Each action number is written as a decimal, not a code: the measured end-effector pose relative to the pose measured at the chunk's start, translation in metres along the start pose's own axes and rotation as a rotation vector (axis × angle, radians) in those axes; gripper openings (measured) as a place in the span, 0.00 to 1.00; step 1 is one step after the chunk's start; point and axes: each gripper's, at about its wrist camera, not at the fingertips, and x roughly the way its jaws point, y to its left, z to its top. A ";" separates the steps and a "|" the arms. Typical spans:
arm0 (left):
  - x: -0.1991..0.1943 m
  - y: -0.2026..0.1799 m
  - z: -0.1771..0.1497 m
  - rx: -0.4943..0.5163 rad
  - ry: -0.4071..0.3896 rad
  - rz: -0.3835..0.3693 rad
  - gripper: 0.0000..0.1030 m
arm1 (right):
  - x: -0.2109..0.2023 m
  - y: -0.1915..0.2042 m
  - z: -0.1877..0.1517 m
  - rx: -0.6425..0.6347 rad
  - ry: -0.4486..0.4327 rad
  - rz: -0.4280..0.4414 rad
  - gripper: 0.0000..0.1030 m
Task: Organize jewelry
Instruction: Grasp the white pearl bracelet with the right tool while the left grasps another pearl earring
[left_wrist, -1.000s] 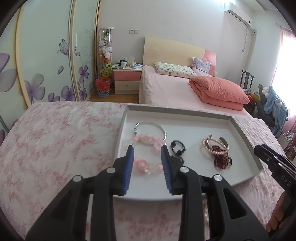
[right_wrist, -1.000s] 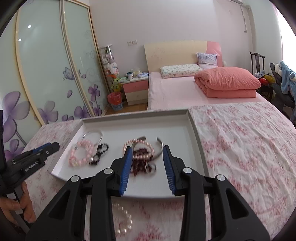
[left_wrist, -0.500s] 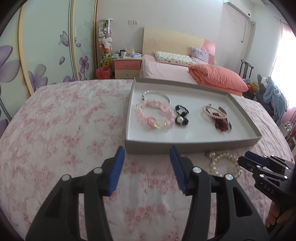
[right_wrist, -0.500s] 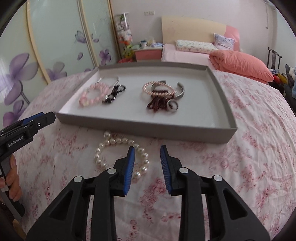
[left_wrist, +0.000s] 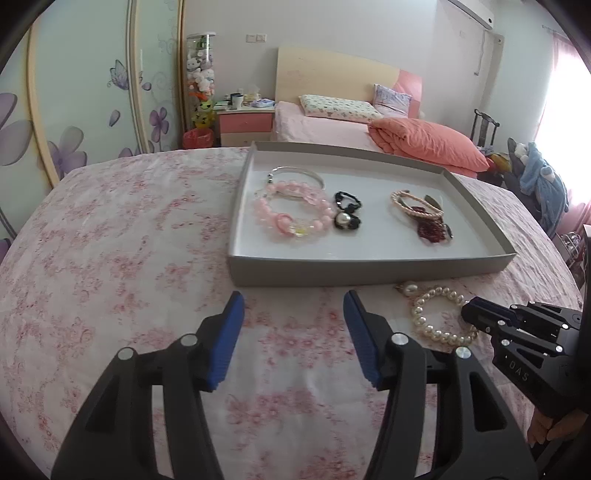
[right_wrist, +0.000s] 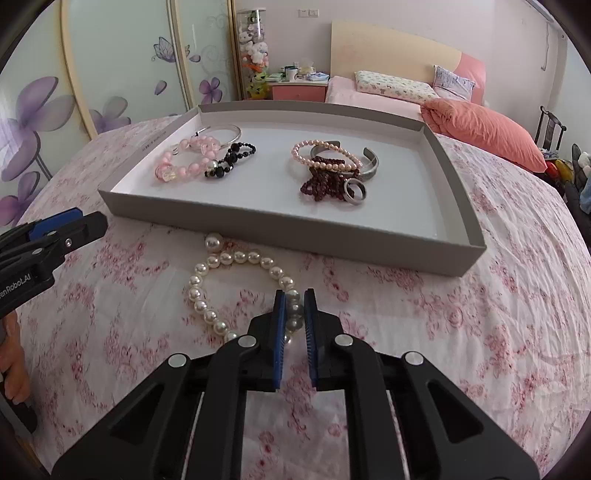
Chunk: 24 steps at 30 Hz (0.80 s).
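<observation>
My right tool (right_wrist: 294, 308) just closed onto pearl bracelet (right_wrist: 207, 291) on bench, left tool (left_wrist: 293, 314) just widened, empty, grey tray (right_wrist: 280, 236) holding pink bead bracelet (right_wrist: 181, 166), black beads (right_wrist: 231, 160), silver cuff (right_wrist: 365, 166)

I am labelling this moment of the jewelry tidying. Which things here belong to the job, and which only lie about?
Job:
- white pearl bracelet, pinched by the right gripper
- grey tray
- pink bead bracelet
- left gripper, open

Lying about:
- orange quilt
- bedside cabinet

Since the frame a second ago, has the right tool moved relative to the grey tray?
Yes. The right tool pulled back off the shallow grey tray and down, closing onto the white pearl bracelet in front of it.
</observation>
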 end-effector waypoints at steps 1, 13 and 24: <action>0.000 -0.003 0.000 0.005 0.001 -0.005 0.55 | -0.002 -0.002 -0.002 0.001 -0.001 -0.005 0.10; 0.017 -0.060 -0.005 0.094 0.044 -0.060 0.58 | -0.012 -0.064 -0.017 0.176 -0.014 -0.168 0.10; 0.042 -0.092 -0.004 0.098 0.103 -0.029 0.58 | -0.005 -0.048 -0.013 0.117 -0.002 -0.254 0.11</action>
